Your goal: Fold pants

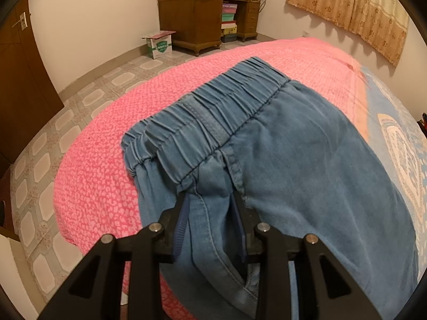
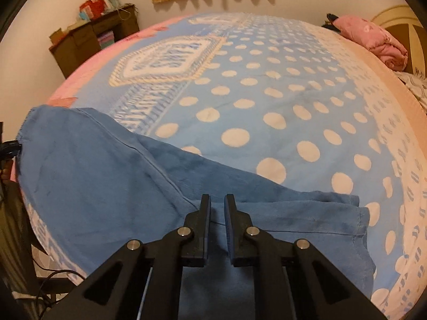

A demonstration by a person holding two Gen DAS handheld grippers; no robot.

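L gripper (image 1: 210, 200) pinching pants (image 1: 293, 146) (below waistband), R gripper (image 2: 217, 200) slightly parted above leg.

Warm indoor light, fairly dim, yellow cast on the walls. Both my views are fisheye: the bed (image 2: 267, 85) bulges like a dome, dark vignette at the corners. Curtain (image 1: 352, 8) throws scalloped shadows on the far wall, so light comes from the near side. Slight blur in my right view; no glare.
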